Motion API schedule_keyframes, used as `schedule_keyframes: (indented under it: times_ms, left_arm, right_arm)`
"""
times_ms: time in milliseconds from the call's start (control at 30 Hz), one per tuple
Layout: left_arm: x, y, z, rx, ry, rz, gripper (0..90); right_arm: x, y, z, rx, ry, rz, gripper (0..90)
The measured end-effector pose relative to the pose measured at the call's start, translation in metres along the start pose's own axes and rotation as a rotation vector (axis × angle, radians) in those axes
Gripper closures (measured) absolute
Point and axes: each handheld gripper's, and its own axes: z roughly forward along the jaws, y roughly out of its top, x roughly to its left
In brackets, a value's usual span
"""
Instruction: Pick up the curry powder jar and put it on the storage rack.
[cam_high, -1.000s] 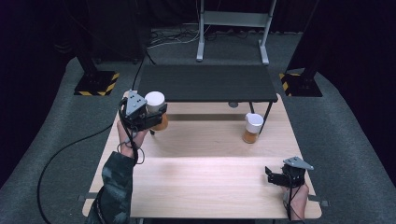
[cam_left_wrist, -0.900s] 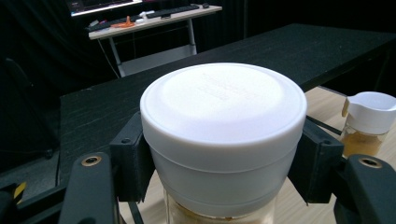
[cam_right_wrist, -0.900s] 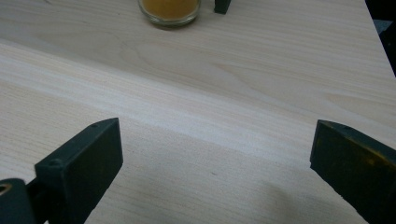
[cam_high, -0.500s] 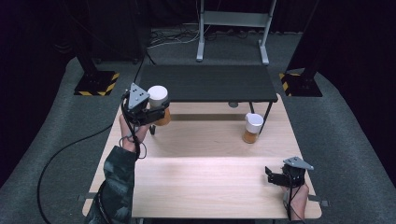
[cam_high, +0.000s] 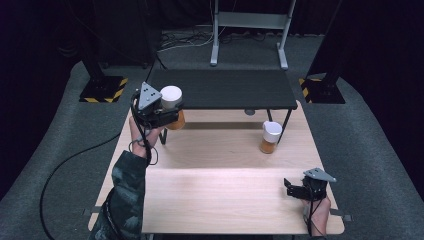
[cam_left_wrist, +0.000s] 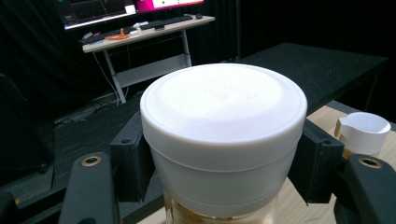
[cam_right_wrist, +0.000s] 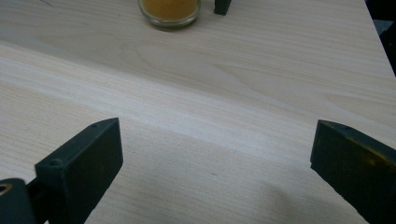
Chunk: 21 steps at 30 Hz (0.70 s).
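the left tool (cam_high: 167, 112) is raised over the bench's (cam_high: 220, 195) far left corner, clamped on the white-capped jar (cam_high: 171, 100), a little farther forward than a second ago. the right tool (cam_high: 295, 187) rests near-right, jaws apart, unmoved.

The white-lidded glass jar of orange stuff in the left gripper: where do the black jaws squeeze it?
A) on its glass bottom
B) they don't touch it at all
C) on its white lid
C: in the left gripper view, the left gripper has a black jaw pressed on each side of the white lid of the white-lidded glass jar.
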Motion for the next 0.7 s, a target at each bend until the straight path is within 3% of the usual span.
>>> schedule_keyframes:
  times_ms: [700]
  left_arm:
    - [0.007,0.021,0.008,-0.02,0.004,0.011,33.4]
  right_arm:
    - [-0.001,0.0,0.0,0.0,0.002,0.003,1.0]
